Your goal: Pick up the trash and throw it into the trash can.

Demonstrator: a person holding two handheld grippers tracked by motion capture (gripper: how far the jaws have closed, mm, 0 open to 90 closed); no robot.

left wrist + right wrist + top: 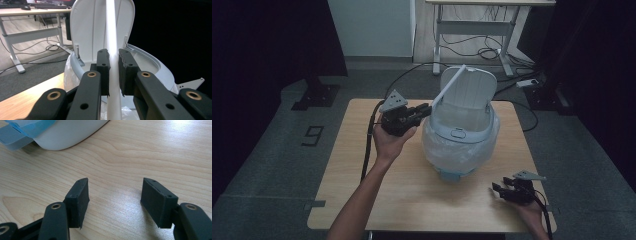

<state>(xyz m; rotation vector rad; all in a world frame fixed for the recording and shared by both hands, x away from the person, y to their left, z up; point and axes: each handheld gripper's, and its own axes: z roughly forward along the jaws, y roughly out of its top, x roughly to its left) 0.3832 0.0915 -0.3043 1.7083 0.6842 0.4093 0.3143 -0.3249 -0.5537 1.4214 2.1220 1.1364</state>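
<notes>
Between the left gripper's (113, 72) pads a white rod (111, 37) sits pinched above the open, bag-lined bin (460, 145), not yet dropped; right gripper (115, 202) rests spread.

White bin (462, 131) w/ blue base, pale woodgrain table (412, 200), black jaws.

High view: set above the near edge of the counter (362, 200), facing forward and down, far enough to take in the whole top, the floor and a desk (472, 20) behind. Left gripper view: riding on the left hand-held gripper (114, 72), very near, looking along its jaws at the bin (150, 62) and its raised lid (87, 27); shares bin, lid and that desk with the high view. Right gripper view: low over the counter, looking along the right hand-held gripper (115, 197) toward the bin's base.
</notes>
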